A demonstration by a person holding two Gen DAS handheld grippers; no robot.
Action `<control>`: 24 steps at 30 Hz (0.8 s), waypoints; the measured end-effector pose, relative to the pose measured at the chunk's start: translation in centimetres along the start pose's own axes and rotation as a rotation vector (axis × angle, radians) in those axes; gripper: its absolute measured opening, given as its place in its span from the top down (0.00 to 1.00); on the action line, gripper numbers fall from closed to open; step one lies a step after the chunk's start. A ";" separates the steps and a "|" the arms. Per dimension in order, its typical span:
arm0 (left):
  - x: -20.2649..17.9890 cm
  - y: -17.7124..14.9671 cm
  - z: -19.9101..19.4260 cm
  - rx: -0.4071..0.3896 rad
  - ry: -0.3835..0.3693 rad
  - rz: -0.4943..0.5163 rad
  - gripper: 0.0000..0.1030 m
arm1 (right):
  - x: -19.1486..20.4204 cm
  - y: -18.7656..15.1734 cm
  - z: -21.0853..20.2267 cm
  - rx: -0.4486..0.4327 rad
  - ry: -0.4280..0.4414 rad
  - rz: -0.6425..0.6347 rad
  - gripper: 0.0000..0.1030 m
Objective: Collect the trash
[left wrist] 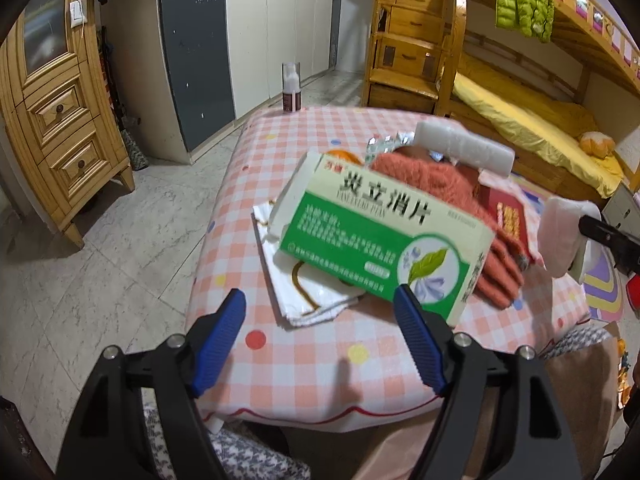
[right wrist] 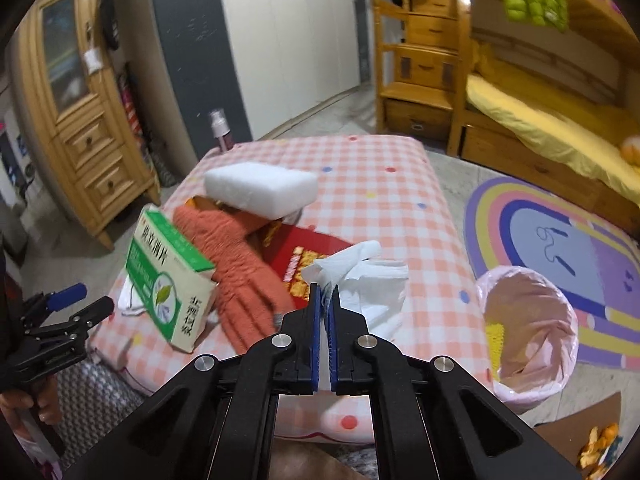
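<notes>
Right claw [right wrist: 325, 294] clamped on crumpled white tissue [right wrist: 360, 276] — left claw [left wrist: 320, 312] wide, empty.

Even indoor light is filling the room I am working in, casting only soft shadows on the checked tablecloth [left wrist: 320, 364]. My fisheye lenses are bending the cabinet [left wrist: 52, 120] and bunk bed [right wrist: 520, 112] toward dark, vignetted corners. Motion blur is smearing the medicine box [left wrist: 384, 236] and the background in my right view.
</notes>
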State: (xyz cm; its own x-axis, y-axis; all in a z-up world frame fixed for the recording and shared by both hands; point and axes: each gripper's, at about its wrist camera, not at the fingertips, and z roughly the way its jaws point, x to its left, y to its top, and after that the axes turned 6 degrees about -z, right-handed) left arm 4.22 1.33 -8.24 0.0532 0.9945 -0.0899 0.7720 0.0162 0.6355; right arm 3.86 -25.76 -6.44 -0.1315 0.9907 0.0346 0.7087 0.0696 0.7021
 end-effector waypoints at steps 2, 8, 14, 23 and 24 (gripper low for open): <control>0.5 -0.3 0.3 0.026 0.001 -0.020 0.28 | 0.3 -0.3 0.3 0.008 0.012 -0.002 0.97; 3.6 -0.6 -0.1 0.020 0.021 -0.105 0.38 | 0.6 -0.4 0.1 0.002 0.018 -0.013 0.97; 2.4 -0.3 -0.1 0.038 -0.085 -0.129 0.39 | 0.2 -0.7 0.0 0.007 0.025 -0.001 0.97; -2.9 1.6 1.2 0.048 -0.162 -0.099 0.20 | -0.5 -1.0 -0.4 0.003 0.013 0.013 0.97; -3.5 2.3 1.3 0.034 -0.156 -0.098 0.20 | -0.6 -1.0 -0.4 0.002 0.013 0.016 0.97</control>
State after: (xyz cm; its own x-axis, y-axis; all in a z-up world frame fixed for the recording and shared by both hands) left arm 6.61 -2.25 -7.43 0.0727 0.9602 -0.2696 0.7991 0.1057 0.5919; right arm 2.94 -26.46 -6.86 -0.1292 0.9901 0.0553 0.7119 0.0538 0.7002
